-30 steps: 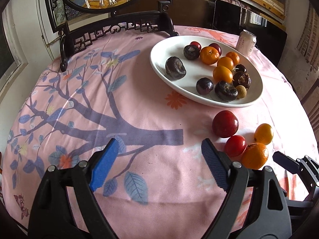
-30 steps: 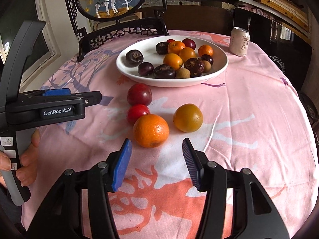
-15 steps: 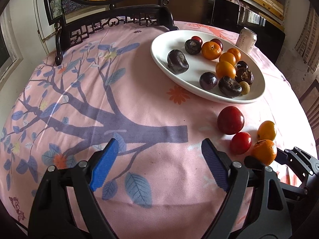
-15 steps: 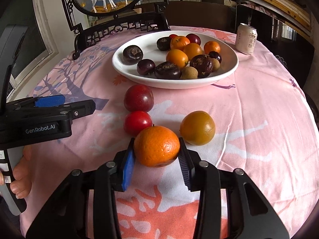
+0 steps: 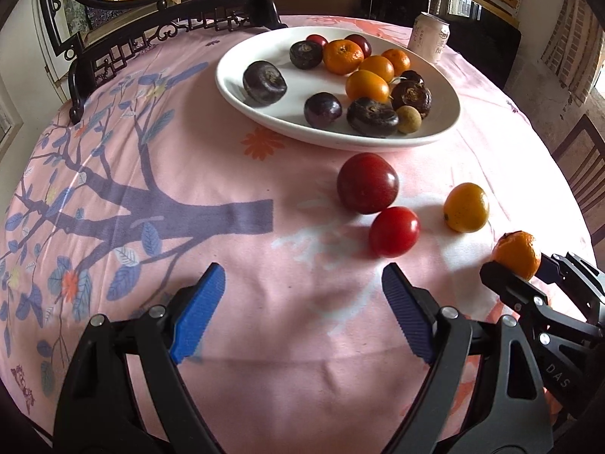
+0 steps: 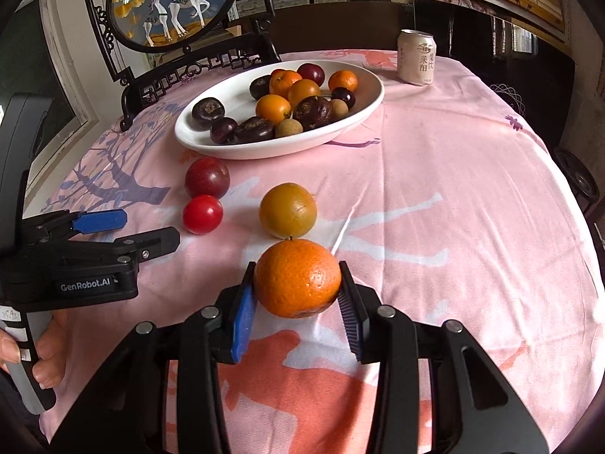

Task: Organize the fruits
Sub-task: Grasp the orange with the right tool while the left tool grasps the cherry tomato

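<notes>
My right gripper is shut on an orange tangerine and holds it just above the pink tablecloth; it also shows in the left wrist view. My left gripper is open and empty over the cloth, left of the loose fruits. A dark red plum, a small red tomato and a yellow-orange fruit lie loose on the cloth. The white oval plate beyond them holds several dark plums, oranges and small brown fruits.
A drink can stands behind the plate at the far right. A dark carved wooden stand with a round deer picture stands at the table's far edge. The round table's edge curves off on the right.
My right gripper moved forward around the tangerine, shut on it and lifted it slightly. My left gripper stayed open and shifted a little toward the loose fruits.
</notes>
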`<control>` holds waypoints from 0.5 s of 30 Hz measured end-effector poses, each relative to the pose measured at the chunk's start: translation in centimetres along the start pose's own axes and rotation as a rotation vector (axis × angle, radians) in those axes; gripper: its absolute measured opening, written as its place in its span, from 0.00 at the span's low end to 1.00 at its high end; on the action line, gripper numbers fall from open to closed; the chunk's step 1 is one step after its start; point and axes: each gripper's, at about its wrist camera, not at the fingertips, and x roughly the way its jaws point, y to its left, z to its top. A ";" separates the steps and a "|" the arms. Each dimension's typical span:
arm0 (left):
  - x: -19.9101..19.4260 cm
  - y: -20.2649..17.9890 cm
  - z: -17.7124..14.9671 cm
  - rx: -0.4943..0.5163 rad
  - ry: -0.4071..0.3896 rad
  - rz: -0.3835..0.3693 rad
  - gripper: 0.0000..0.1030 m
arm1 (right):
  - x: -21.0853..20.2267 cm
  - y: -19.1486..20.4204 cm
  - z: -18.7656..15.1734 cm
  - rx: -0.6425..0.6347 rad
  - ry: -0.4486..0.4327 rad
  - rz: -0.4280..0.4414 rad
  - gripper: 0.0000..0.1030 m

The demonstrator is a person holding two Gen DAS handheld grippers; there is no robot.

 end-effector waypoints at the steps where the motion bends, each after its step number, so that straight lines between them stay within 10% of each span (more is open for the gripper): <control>1: 0.1 -0.6 -0.1 0.012 0.007 0.007 0.84 | -0.1 -0.3 0.0 0.009 0.004 -0.005 0.40; 12: 1.4 -4.7 1.2 0.049 0.025 0.028 0.65 | -1.9 -1.1 0.3 0.026 -0.041 0.008 0.40; 15: 1.5 -5.2 1.6 0.059 0.004 0.027 0.40 | -2.0 -1.1 0.3 0.025 -0.043 0.018 0.40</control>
